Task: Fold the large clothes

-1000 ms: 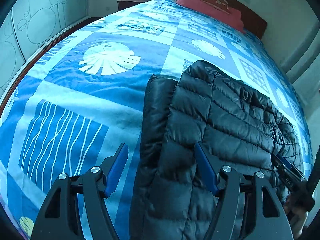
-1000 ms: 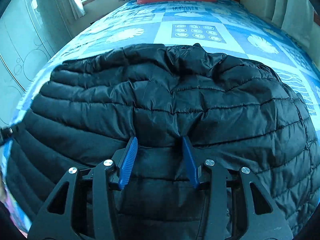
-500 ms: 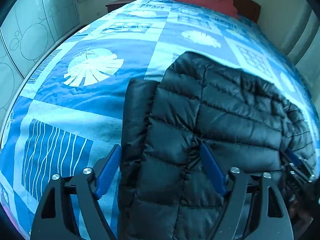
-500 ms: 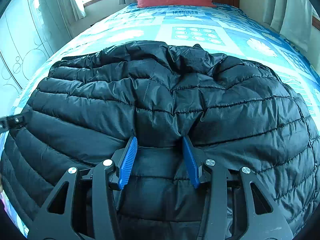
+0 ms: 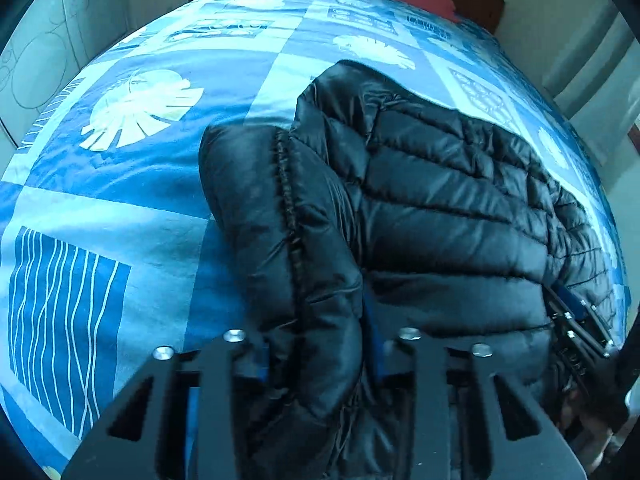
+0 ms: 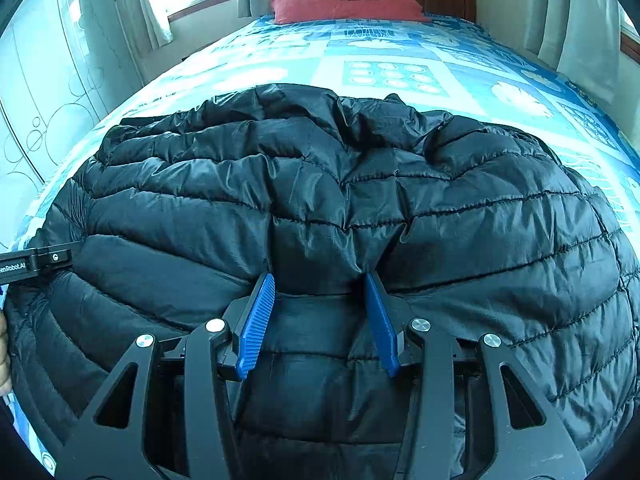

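Black puffer jacket lies near the bedspread edge — left gripper pinches its bunched side, pads mostly buried; right gripper pinches a fold.

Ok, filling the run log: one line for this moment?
left gripper: shut on black quilted puffer jacket | right gripper: pinching jacket | blue patterned bedspread underneath

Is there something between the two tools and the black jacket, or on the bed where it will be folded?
Nothing visible. The left tool is shut on the black jacket edge, and the right tool grips a pinch of it. The bed cover beside it shows only its print.
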`<state>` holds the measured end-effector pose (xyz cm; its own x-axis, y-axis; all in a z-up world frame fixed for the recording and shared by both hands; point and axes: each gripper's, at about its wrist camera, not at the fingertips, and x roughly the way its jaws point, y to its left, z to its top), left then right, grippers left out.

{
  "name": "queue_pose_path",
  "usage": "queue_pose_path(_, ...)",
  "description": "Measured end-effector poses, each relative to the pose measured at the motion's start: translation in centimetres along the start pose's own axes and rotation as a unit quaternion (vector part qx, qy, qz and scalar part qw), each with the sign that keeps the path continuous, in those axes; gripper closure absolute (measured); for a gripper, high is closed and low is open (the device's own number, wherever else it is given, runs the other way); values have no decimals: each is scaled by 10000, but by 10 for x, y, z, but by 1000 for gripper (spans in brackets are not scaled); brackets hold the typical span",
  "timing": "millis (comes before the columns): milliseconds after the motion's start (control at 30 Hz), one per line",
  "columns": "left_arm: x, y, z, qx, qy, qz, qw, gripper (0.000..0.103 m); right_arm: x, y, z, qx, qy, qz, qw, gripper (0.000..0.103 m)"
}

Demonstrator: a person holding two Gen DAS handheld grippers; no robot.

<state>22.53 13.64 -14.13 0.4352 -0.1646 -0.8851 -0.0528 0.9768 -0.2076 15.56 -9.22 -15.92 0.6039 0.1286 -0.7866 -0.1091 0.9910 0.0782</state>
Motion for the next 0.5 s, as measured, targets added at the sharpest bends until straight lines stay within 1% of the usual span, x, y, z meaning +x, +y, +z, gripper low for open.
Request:
queue_pose_path(100, -20, -8, 2, -43, -184, 25, 9998, 80, -1, 1, 0, 7, -21, 17, 10000, 57)
queue_pose_path(233, -56, -21, 5, -70, -549, -91, 9984, 81, -5, -2, 1, 88, -85, 142, 9998, 58)
queue_pose_path(333, -82, -39, 6, 41, -771, -184, 9968, 82, -13, -7, 3, 168, -110, 219, 9996, 58)
queue_pose_path(367, -88, -45, 6, 100, -829, -197, 9963, 82, -17, -9, 4, 192, -122, 219, 9995, 58)
queue_pose_path(500, -106, -75, 2, 346, -973, -207, 9944, 82, -40, -19, 5, 188, -221, 5, 9996, 57)
